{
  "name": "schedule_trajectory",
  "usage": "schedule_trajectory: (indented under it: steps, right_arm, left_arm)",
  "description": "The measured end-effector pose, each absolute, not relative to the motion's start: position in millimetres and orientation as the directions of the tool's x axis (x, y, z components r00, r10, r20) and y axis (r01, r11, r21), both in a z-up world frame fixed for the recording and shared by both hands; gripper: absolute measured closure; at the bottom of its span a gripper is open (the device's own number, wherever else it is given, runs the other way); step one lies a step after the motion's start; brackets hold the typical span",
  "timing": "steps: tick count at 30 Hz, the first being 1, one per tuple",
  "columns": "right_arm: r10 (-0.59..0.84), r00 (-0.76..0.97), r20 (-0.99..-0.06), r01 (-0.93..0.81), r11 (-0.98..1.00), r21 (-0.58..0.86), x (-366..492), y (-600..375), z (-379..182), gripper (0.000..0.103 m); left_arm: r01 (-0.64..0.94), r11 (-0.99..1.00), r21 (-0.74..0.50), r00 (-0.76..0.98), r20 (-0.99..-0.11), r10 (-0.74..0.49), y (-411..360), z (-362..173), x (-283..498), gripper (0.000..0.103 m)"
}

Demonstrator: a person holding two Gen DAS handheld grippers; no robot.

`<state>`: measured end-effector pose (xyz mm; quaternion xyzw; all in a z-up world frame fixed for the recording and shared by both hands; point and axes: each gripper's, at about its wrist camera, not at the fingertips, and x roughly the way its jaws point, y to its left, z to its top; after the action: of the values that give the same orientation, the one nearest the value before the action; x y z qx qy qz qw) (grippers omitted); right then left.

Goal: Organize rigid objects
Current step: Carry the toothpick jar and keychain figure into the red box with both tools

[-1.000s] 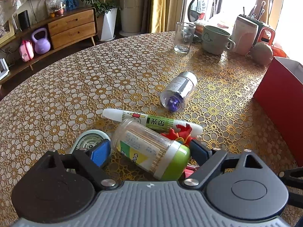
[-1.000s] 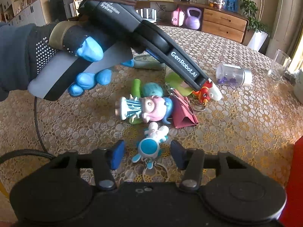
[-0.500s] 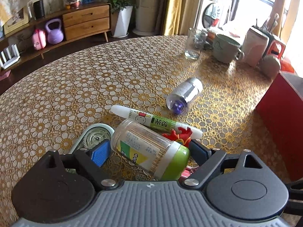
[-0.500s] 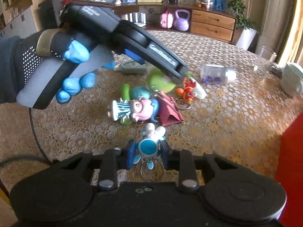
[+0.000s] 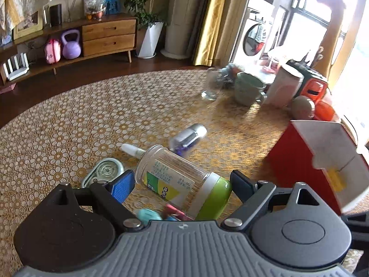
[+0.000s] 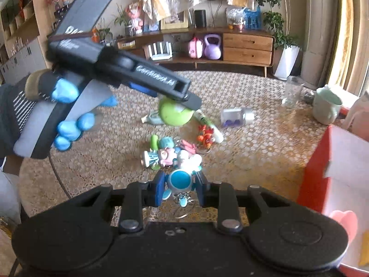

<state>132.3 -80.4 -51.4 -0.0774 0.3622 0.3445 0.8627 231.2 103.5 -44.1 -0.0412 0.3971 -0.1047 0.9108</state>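
Note:
In the left wrist view, a clear toothpick jar (image 5: 177, 177) with a green lid hangs tilted above the table, and my left gripper (image 5: 182, 185) is shut on it. The right wrist view shows that same gripper (image 6: 184, 97) held up in a gloved hand, the jar's green lid (image 6: 176, 114) under its fingers. My right gripper (image 6: 180, 184) is shut on a small blue-and-white keychain figure (image 6: 180, 180), raised off the table. A red box (image 5: 322, 161) with an open top stands at the right, also at the edge of the right wrist view as the red box (image 6: 334, 173).
On the lace-patterned table lie a small clear bottle (image 5: 188, 136), a glue pen (image 5: 133, 150), a round tin (image 5: 103, 173) and a pile of toy figures (image 6: 161, 154). A glass (image 5: 211, 85), a green mug (image 5: 249, 90) and containers stand at the far edge.
My right gripper shut on the keychain figure and lifted it. My left gripper rose with the jar, leaving the pen and toys on the table below. The red box came further into view.

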Motion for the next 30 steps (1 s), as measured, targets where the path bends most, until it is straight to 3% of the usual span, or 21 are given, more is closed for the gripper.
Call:
schedule_trajectory:
  steps: [17, 30]
  right_arm:
    - [0.493, 0.630, -0.599, -0.563, 0.822, 0.085, 128.5, -201.2, 20.6, 0.076]
    - [0.380, 0.707, -0.597, -0.442, 0.896, 0.046, 146.1, -274.8, 17.2, 0.076]
  left_arm:
    - [0.247, 0.961, -0.125, 0.650, -0.714, -0.259, -3.2, 22.6, 193.6, 0.013]
    - [0.336, 0.929, -0.158, 0.610, -0.715, -0.342, -100.5, 23.7, 199.1, 0.013]
